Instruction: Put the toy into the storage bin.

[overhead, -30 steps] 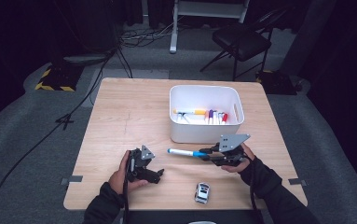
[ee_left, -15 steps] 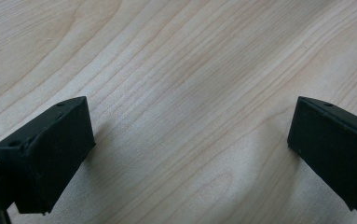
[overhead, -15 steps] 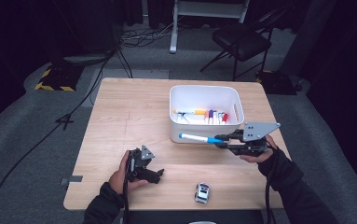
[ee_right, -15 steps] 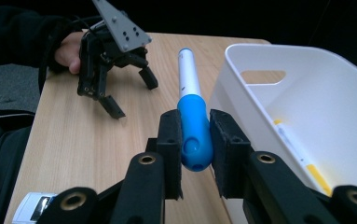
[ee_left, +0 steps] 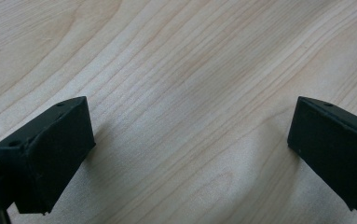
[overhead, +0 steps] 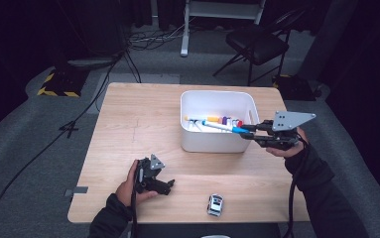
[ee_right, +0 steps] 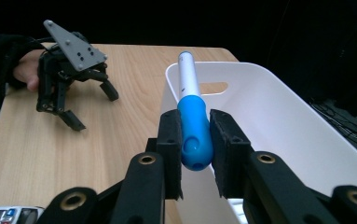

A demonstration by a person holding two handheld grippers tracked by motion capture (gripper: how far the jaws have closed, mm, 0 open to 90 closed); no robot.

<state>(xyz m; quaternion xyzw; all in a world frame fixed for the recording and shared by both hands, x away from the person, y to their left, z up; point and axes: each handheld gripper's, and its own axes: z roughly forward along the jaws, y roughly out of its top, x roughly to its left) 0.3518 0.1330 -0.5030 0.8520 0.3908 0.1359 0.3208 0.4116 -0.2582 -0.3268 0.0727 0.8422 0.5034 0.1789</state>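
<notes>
Over the white bin's (overhead: 217, 101) right rim, the right tool (overhead: 251, 131) clamps a blue-capped marker (overhead: 221, 127) by its cap, barrel pointing level across the markers already inside. Best practice now: carry it further over the bin's middle, lower it, then release. On the counter (overhead: 128, 129), the left tool (overhead: 170, 184) rests with jaws wide apart and nothing between them, near a toy car (overhead: 215, 205).
</notes>
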